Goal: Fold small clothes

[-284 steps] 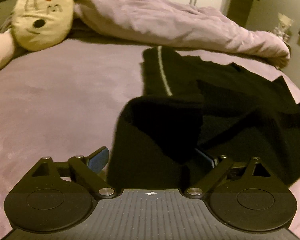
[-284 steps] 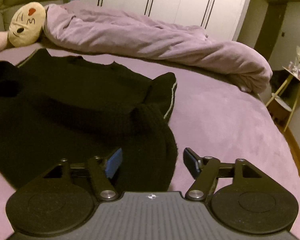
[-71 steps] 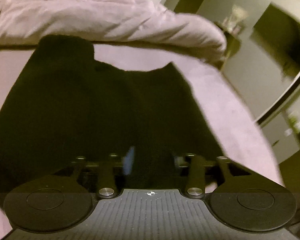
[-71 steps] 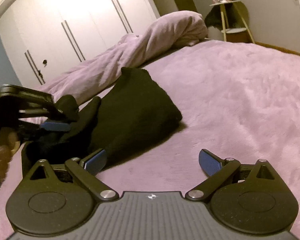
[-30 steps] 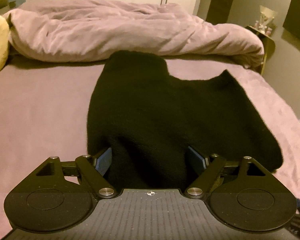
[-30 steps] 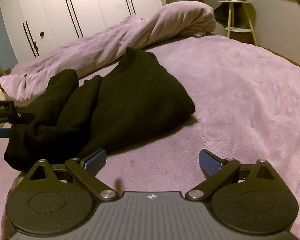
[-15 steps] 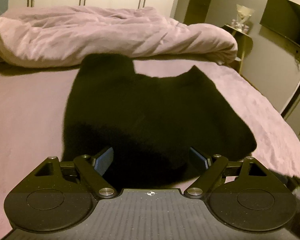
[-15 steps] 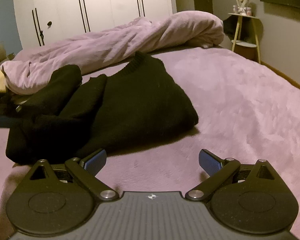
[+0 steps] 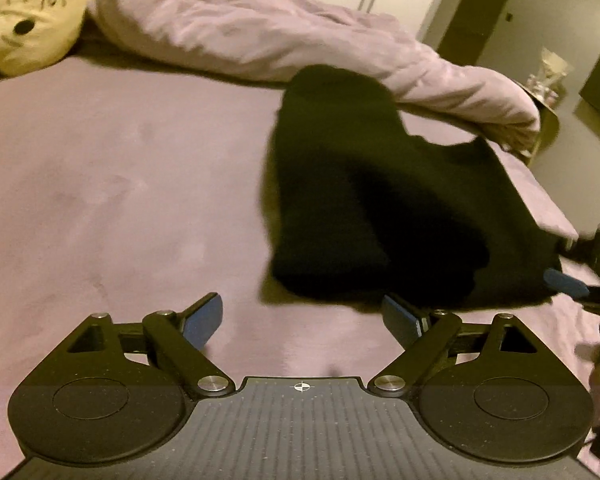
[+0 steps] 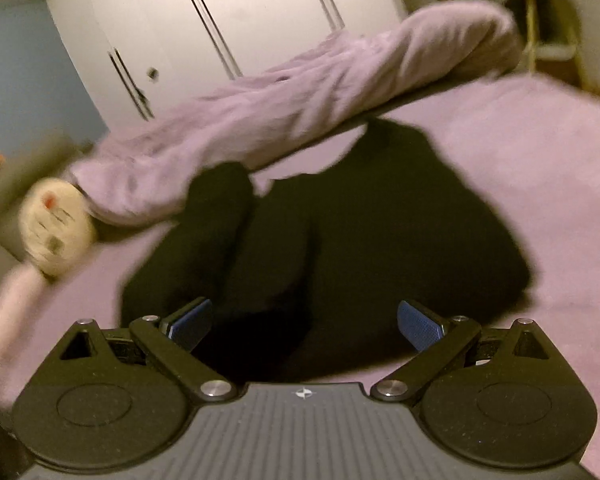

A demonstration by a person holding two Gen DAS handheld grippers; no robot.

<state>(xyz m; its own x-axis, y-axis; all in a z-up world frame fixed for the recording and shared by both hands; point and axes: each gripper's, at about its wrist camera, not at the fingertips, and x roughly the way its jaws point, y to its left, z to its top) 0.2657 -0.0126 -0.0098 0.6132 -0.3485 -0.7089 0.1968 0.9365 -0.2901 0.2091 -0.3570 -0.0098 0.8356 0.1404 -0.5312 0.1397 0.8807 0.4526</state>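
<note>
A black sweater (image 9: 380, 208), folded into a thick bundle, lies on the purple bed (image 9: 120, 200). In the left wrist view my left gripper (image 9: 302, 318) hovers over bare bedcover just in front of the sweater's near left corner. Its jaws are opening, with nothing between them. A blue pad (image 9: 568, 284) of my right gripper shows at the sweater's right edge. In the blurred right wrist view the black sweater (image 10: 380, 220) fills the middle. My right gripper (image 10: 304, 322) stands open above its near edge, and the pads press on nothing.
A rumpled lilac duvet (image 9: 260, 28) runs along the far side of the bed, touching the sweater's far end. A yellow plush face (image 9: 32, 20) lies at the far left. White wardrobe doors (image 10: 240, 20) stand behind, and a small side table (image 9: 548, 80) is beyond the bed's right corner.
My left gripper has slid left off the sweater, which now lies to its right, and its jaws are wider. The right gripper has swung over the sweater's near edge.
</note>
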